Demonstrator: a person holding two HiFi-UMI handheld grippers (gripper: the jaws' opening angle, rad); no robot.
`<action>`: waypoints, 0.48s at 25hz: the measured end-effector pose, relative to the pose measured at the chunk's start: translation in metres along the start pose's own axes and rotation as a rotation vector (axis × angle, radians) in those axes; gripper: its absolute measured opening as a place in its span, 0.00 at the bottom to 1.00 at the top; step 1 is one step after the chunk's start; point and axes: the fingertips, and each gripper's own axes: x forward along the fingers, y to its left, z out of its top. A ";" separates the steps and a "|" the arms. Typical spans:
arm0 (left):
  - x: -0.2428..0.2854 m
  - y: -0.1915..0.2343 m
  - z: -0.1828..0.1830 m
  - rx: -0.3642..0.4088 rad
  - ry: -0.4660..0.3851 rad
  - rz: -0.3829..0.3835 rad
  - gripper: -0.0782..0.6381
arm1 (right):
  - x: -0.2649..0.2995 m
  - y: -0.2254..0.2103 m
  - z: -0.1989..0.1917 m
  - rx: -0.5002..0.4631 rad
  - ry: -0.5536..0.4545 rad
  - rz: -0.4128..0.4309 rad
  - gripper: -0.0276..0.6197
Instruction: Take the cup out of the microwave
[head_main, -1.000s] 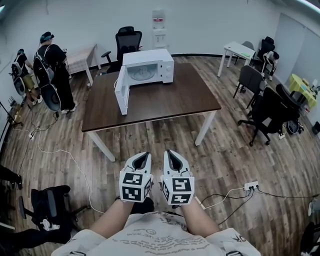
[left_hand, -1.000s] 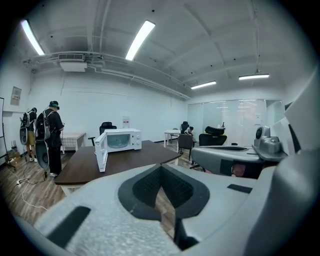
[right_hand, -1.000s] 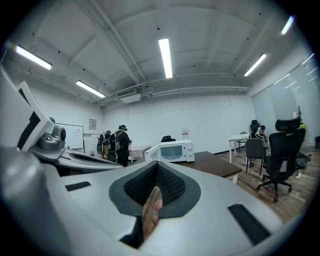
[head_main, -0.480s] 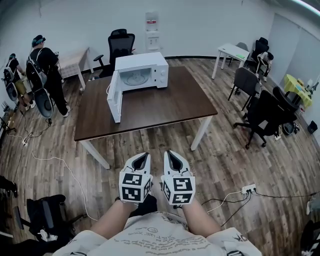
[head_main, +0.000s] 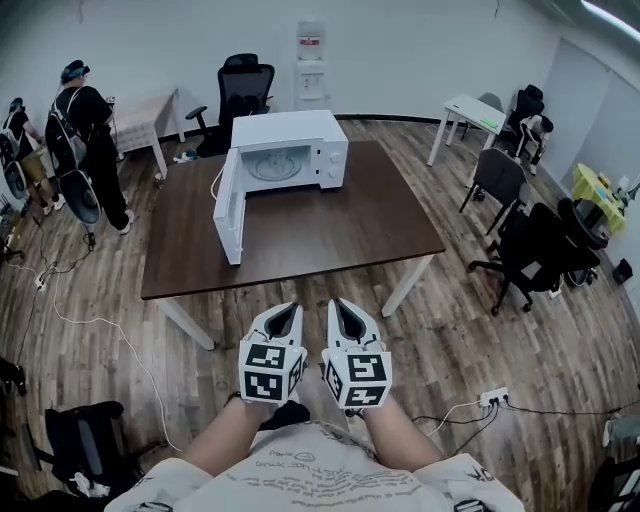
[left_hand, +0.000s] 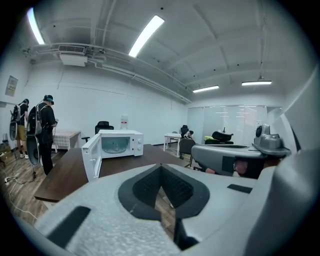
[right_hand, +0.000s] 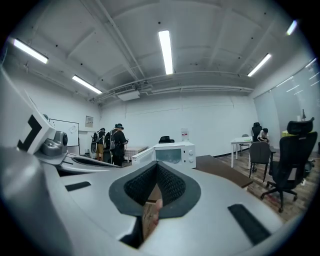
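Note:
A white microwave (head_main: 290, 150) stands at the far side of a dark brown table (head_main: 330, 220), its door (head_main: 228, 205) swung open to the left. Inside I see only a glass turntable; no cup shows in any view. My left gripper (head_main: 283, 312) and right gripper (head_main: 340, 306) are held side by side close to my body, over the wooden floor well short of the table. Both are shut with nothing between the jaws. The left gripper (left_hand: 161, 167) sees the microwave (left_hand: 120, 143) ahead. The right gripper (right_hand: 157, 165) sees the same microwave (right_hand: 175, 152).
A person (head_main: 80, 140) stands at the left beside a small table. Office chairs (head_main: 530, 240) stand at the right, and a black chair (head_main: 245, 90) behind the table. A power strip (head_main: 497, 397) and cables lie on the floor. Another chair (head_main: 85, 440) is at the lower left.
The head view has shifted: the table and microwave sit slightly nearer and more to the left than one second ago. Both grippers keep their pose, still shut.

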 end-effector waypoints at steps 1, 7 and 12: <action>0.008 0.008 0.003 -0.004 -0.001 0.000 0.13 | 0.012 0.000 0.001 0.000 0.004 0.003 0.06; 0.050 0.060 0.020 -0.033 0.001 -0.008 0.13 | 0.085 0.007 0.013 -0.009 0.028 0.021 0.06; 0.084 0.100 0.039 -0.057 -0.016 -0.026 0.13 | 0.138 0.008 0.025 -0.037 0.037 0.008 0.06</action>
